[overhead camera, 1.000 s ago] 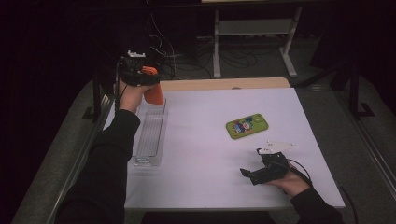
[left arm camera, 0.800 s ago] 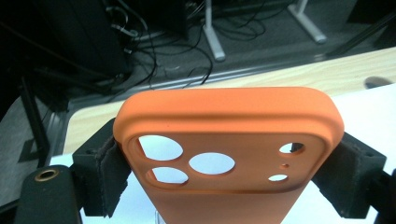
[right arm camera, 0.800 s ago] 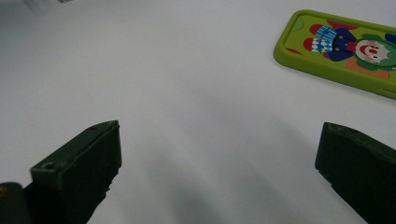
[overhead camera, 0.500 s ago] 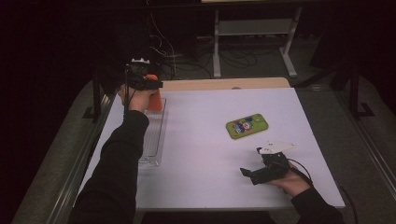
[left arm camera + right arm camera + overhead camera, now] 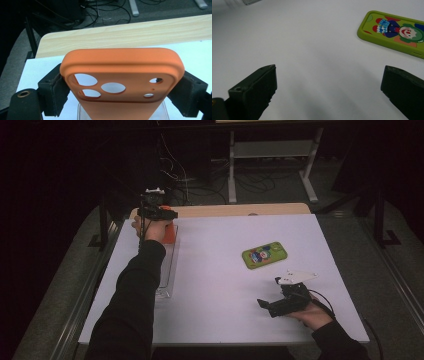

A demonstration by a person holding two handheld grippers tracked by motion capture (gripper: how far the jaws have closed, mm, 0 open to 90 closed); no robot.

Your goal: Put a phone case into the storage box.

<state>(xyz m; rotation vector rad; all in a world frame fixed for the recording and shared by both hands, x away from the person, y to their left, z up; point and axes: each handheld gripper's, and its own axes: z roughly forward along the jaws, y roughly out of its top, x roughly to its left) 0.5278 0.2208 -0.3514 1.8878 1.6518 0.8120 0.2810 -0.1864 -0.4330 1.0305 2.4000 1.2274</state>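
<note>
It looked like a lab: a white table (image 5: 220,320) in a dark room, cables (image 5: 190,175) on the floor, a metal stand (image 5: 270,150) behind.

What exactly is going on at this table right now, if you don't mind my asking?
A person works with a tool in each hand. The left tool grips an orange phone case by its sides, over the far end of a clear tray; its jaws have just eased open slightly, though the case sits between them. The right tool rests open on the white table, near a green phone case.
</note>
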